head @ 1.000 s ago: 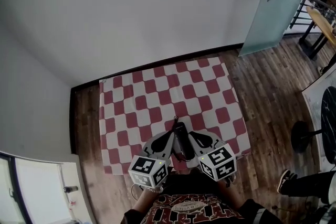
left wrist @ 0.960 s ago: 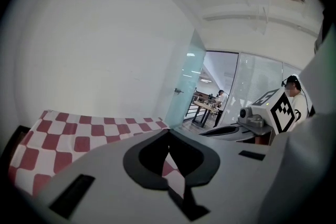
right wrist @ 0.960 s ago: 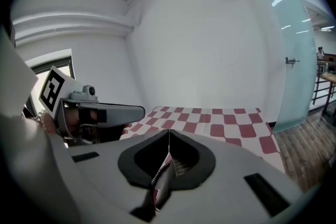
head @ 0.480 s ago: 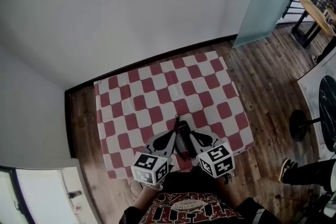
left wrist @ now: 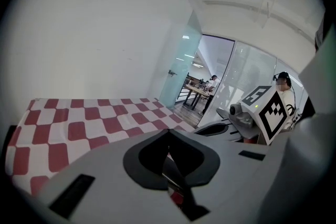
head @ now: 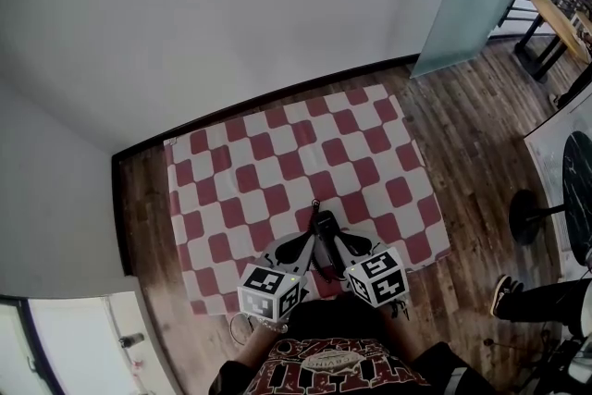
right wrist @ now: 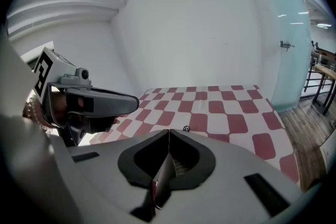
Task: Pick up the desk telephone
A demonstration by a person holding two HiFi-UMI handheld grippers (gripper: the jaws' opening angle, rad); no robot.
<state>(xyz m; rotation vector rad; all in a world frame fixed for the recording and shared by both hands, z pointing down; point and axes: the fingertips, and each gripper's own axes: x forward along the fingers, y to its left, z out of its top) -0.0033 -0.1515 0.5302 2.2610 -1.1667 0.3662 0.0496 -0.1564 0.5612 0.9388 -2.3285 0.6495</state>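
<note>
A table draped in a red-and-white checked cloth [head: 277,171] filled the centre of the head view, with wood floor around it. At lower centre, close before the person's torso, the left gripper [left wrist: 168,131] and right gripper [right wrist: 168,130] were held side by side over the cloth's near edge, tilted downward and angled inward, each with its jaws pressed together at the tips. The dark, slender desk telephone [head: 320,240] showed between the two tools; whether either bore it could not be told.
</note>
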